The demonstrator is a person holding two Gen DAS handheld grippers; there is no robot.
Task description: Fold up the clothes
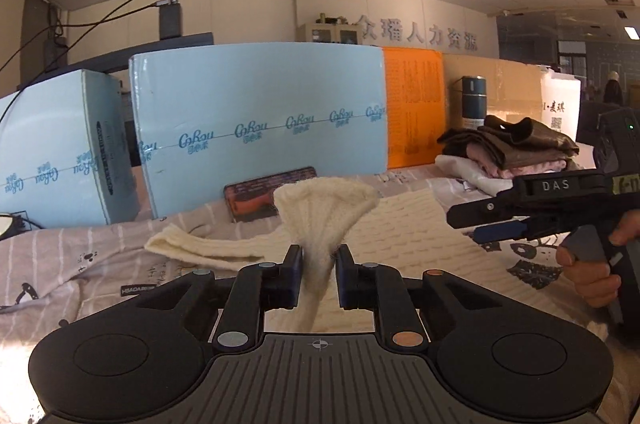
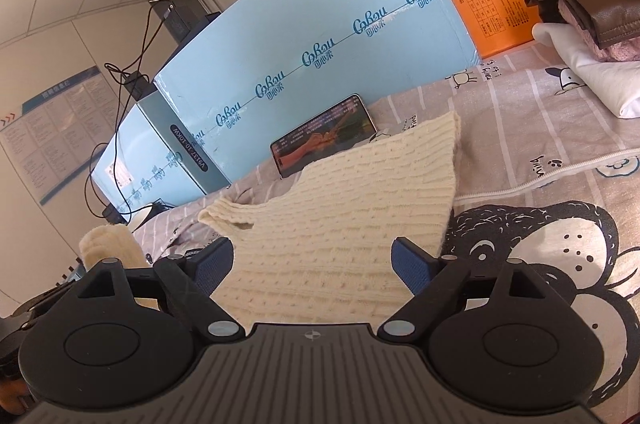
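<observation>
A cream knitted sweater [image 2: 340, 208] lies on a bed sheet with cartoon prints [image 2: 540, 128]. My left gripper [image 1: 318, 264] is shut on a bunched part of the sweater [image 1: 324, 212] and holds it up off the sheet; a sleeve [image 1: 200, 244] trails to the left. My right gripper [image 2: 312, 264] is open, its blue pads [image 2: 412, 268] on either side of the sweater's body, just above it. The right gripper also shows in the left wrist view [image 1: 480, 224], held by a hand. The lifted cream fabric shows at the left of the right wrist view [image 2: 108, 244].
A stack of folded clothes [image 1: 508, 148] sits at the back right of the bed. A phone [image 2: 324, 136] leans against a light blue box [image 1: 260, 116]. An orange board [image 1: 414, 112] and a dark flask [image 1: 474, 100] stand behind. Cables hang at the left.
</observation>
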